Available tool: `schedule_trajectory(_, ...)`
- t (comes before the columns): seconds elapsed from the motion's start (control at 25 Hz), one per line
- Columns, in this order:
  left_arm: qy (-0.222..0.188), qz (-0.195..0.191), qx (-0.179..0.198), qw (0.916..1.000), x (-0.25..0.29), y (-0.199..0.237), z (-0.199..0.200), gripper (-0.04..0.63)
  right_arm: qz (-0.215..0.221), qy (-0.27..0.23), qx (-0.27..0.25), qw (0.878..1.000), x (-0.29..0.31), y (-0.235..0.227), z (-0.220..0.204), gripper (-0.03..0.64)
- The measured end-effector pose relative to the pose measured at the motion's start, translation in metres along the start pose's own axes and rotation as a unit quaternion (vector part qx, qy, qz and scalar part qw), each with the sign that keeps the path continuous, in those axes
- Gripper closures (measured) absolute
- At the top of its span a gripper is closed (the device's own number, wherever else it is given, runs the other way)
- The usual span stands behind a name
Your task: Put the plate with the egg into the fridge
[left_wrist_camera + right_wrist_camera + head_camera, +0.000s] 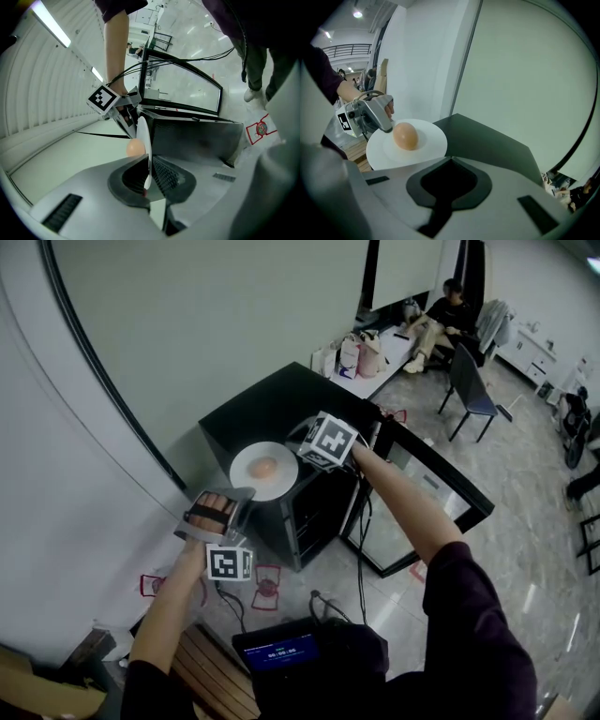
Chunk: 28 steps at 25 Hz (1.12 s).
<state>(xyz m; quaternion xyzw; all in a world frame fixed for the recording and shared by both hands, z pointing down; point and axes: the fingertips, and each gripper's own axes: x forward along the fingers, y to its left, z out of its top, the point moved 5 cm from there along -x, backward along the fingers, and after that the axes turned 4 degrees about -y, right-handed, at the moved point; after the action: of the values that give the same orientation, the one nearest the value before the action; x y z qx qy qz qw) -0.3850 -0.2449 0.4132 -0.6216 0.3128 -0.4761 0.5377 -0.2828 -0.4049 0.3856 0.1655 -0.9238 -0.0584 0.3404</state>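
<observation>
A white plate (246,465) with a brown egg (264,467) hangs level over the front edge of the small black fridge (281,395). My left gripper (242,495) is shut on the plate's near-left rim. In the left gripper view the plate (143,136) stands edge-on between the pads, with the egg (135,148) beside it. My right gripper (302,454) meets the opposite rim, jaws closed on it. In the right gripper view the plate (426,145) and egg (405,136) lie just past my right gripper (450,161), and my left gripper (386,127) clamps the far rim.
The fridge's glass door (422,493) stands swung open to the right. A curved white wall (84,456) rises close on the left. Cables and red floor markers (267,587) lie below the fridge. A chair (473,390) and a seated person (441,320) are far back right.
</observation>
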Motion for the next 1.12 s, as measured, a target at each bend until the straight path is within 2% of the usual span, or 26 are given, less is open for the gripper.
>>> schedule_trajectory(0.2, 0.004, 0.003, 0.019, 0.9998, -0.003, 0.005, 0.000, 0.574, -0.035, -0.050, 0.038, 0.997, -0.026, 0.001, -0.002, 0.611)
schedule_trajectory(0.36, -0.013, 0.016, 0.019, 0.9996, -0.013, 0.016, 0.017, 0.574, -0.080, -0.127, 0.074, 0.986, -0.070, 0.015, -0.002, 0.611)
schedule_trajectory(0.48, -0.027, 0.034, 0.015, 0.9989, -0.020, 0.032, 0.040, 0.574, -0.132, -0.204, 0.099, 0.965, -0.109, 0.034, -0.013, 0.611)
schedule_trajectory(0.68, -0.044, 0.056, 0.022, 0.9972, -0.021, 0.047, 0.093, 0.575, -0.232, -0.317, 0.125, 0.911, -0.174, 0.071, -0.064, 0.611)
schedule_trajectory(0.8, -0.046, 0.063, 0.020, 0.9967, -0.014, 0.048, 0.129, 0.574, -0.255, -0.359, 0.156, 0.884, -0.206, 0.088, -0.104, 0.611)
schedule_trajectory(0.96, -0.038, 0.061, 0.007, 0.9974, -0.002, 0.042, 0.179, 0.575, -0.249, -0.386, 0.200, 0.865, -0.245, 0.096, -0.153, 0.611)
schedule_trajectory(1.12, -0.026, 0.053, -0.002, 0.9982, 0.007, 0.032, 0.230, 0.574, -0.229, -0.396, 0.221, 0.861, -0.282, 0.097, -0.187, 0.611)
